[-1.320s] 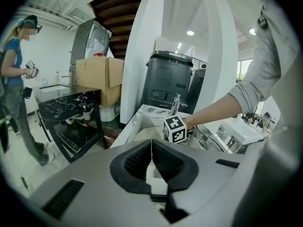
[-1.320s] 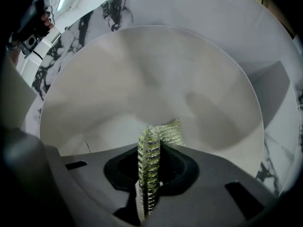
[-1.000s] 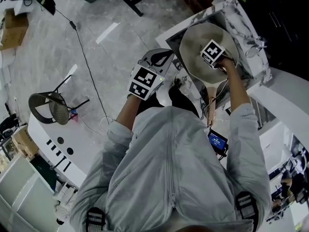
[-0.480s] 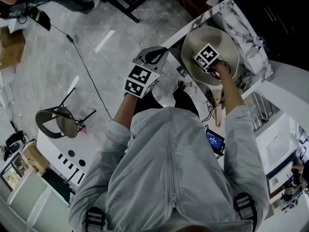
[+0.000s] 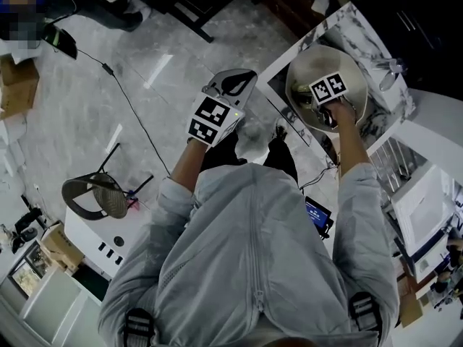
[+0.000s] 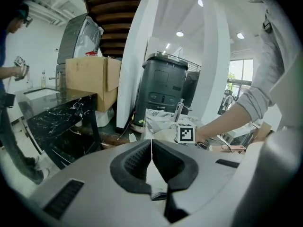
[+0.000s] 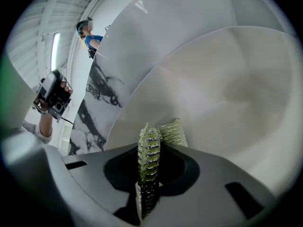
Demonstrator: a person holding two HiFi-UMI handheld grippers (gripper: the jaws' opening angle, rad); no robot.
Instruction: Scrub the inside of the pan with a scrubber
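Note:
The pale round pan [image 5: 309,67] rests in the marble-topped counter [image 5: 376,45] ahead of me. My right gripper [image 5: 327,87] reaches down into it, and its marker cube covers the middle of the pan. In the right gripper view the right gripper [image 7: 150,150] is shut on a yellow-green scrubber [image 7: 148,160]. The scrubber's folded end sits against the pan's smooth inner wall [image 7: 227,89]. My left gripper [image 5: 235,82] hangs over the floor left of the counter, away from the pan. Its jaws [image 6: 151,148] are shut together with nothing between them.
A faucet [image 5: 391,67] stands at the counter's right edge. A dark device [image 5: 320,214] lies by my right elbow. A chair [image 5: 98,194] and a cable [image 5: 130,96] are on the floor at left. The left gripper view shows a cardboard box [image 6: 90,77], a dark bin [image 6: 163,91] and a black marble table [image 6: 57,117].
My right gripper has slid with the scrubber across the inside of the pan, first leftward, then out to the right. The left gripper stays shut over the floor, barely moved.

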